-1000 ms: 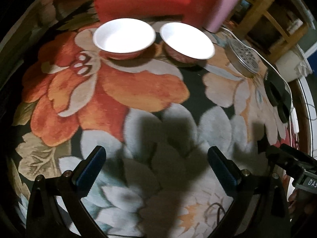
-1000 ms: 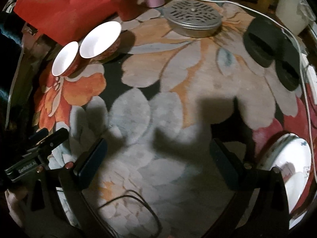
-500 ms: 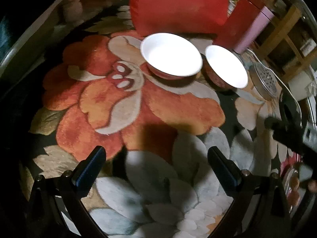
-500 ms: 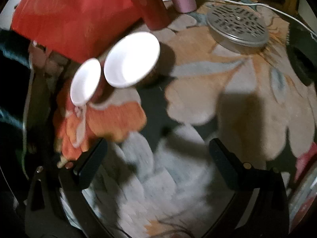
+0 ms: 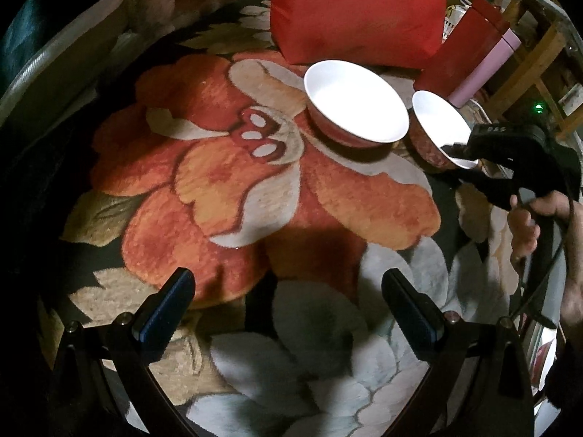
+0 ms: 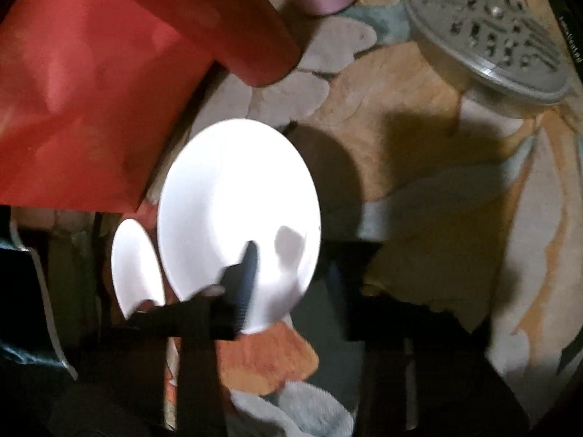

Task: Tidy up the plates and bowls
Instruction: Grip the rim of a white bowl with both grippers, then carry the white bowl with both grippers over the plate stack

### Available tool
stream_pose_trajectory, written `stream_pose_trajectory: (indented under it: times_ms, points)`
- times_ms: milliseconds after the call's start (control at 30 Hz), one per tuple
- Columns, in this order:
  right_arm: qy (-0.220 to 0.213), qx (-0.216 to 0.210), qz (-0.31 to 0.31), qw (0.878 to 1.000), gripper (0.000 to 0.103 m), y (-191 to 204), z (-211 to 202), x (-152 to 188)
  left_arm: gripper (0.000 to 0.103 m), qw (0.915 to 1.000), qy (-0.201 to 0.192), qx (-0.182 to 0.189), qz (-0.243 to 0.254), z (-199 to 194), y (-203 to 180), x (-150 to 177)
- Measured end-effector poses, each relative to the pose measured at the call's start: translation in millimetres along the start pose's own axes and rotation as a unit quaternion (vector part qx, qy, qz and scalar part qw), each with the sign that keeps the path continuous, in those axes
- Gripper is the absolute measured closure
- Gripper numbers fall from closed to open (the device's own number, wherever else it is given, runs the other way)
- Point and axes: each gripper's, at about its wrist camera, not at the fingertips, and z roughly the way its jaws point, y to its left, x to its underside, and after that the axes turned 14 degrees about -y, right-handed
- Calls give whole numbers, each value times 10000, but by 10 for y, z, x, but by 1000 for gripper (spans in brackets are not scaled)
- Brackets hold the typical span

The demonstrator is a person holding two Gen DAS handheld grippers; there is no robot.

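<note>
**Right gripper closes on bowl rim**

Your right gripper (image 6: 288, 276) has just been closing and now pinches the near rim of the right bowl (image 6: 237, 196), one finger inside. Left bowl (image 5: 355, 103) sits just beside it, near the tabletop's (image 5: 233, 189) far edge. Your left gripper (image 5: 288, 309) hangs wide, empty.

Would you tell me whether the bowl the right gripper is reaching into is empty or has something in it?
Empty: the bowl shows only bare white inside, with one finger of the right gripper over its rim.

Dim, hard shadows, blown-out whites, motion blur
</note>
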Motion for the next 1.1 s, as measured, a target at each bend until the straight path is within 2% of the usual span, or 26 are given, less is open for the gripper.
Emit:
stream_pose_trajectory:
  times_ms: [167, 333, 433, 500, 600, 667, 700, 767, 833, 867, 900, 933, 1000, 1100]
  points:
    - [132, -179, -22, 9998, 90, -64, -11, 102, 1, 10000, 76, 38, -44, 29, 63, 31]
    - [702, -631, -124, 9955, 93, -171, -168, 389, 1, 9998, 128, 152, -59, 42, 28, 36]
    - [1258, -809, -420, 9879, 93, -202, -246, 691, 1, 9992, 220, 307, -88, 79, -37, 54]
    - [1670, -995, -710, 9784, 93, -189, -309, 947, 1, 9987, 294, 411, -96, 114, -92, 82]
    - [1991, -1236, -1150, 9653, 93, -113, -356, 1178, 3, 9972, 449, 593, -69, 179, -210, 146]
    - [2063, -1251, -1581, 9575, 92, -33, -394, 1328, 10, 9963, 550, 656, 15, 224, -306, 197]
    - [2068, -1228, -1699, 9557, 93, -10, -402, 1370, 18, 9960, 612, 654, 66, 253, -348, 221]
    - [2007, -1275, -1698, 9563, 90, -1, -413, 1374, 23, 9950, 746, 654, 123, 315, -410, 265]
    - [1942, -1157, -1745, 9584, 90, 61, -425, 1383, 49, 9939, 859, 670, 174, 367, -458, 306]
    - [1858, -1075, -1870, 9586, 90, 95, -459, 1400, 49, 9941, 848, 619, 259, 367, -489, 320]
    - [1816, -1048, -1936, 9584, 90, 88, -450, 1389, 55, 9940, 816, 650, 323, 358, -509, 330]
    - [1739, -1008, -2048, 9579, 90, 106, -485, 1398, 66, 9931, 848, 726, 366, 362, -538, 339]
    - [1646, -927, -2256, 9557, 90, 75, -564, 1392, 83, 9924, 874, 741, 450, 360, -587, 352]
    - [1517, -719, -2434, 9553, 93, 127, -559, 1429, 84, 9922, 875, 769, 437, 316, -597, 370]
